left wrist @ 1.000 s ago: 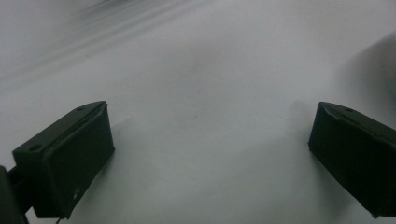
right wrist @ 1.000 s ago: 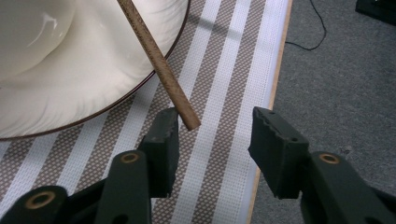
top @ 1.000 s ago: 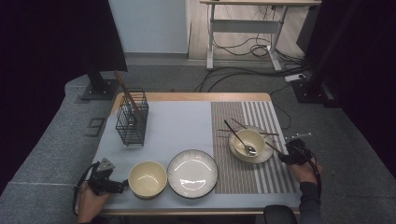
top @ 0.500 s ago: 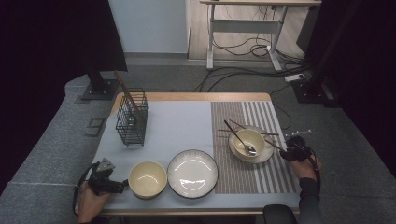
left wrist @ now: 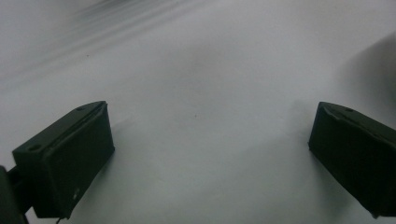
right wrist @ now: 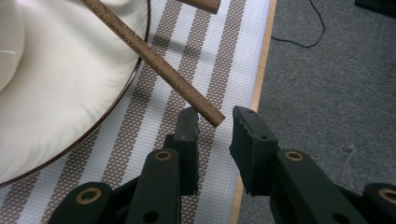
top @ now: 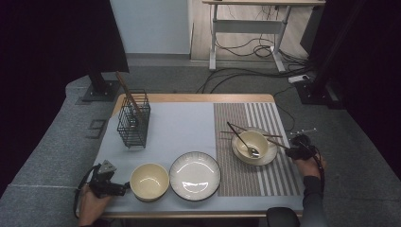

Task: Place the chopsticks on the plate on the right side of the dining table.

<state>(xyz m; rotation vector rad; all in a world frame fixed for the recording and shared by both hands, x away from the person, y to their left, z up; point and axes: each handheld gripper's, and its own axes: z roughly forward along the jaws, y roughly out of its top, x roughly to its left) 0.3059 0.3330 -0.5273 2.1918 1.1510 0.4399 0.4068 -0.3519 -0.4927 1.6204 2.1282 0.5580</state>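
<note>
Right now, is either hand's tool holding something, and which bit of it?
Nothing is held yet. The right gripper has been closing its fingers around the chopstick tip, but a gap remains. The left gripper is open over bare mat.

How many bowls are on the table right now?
2. One empty cream bowl sits at the near left beside the plate; another bowl, holding a spoon, sits on the striped mat at right.

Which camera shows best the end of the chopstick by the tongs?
The right gripper view: the chopstick end sits close up, just at the right tongs' tips, not yet pinched. The high view shows the chopstick as a thin line across the plate. The left gripper view faces bare cloth.
</note>
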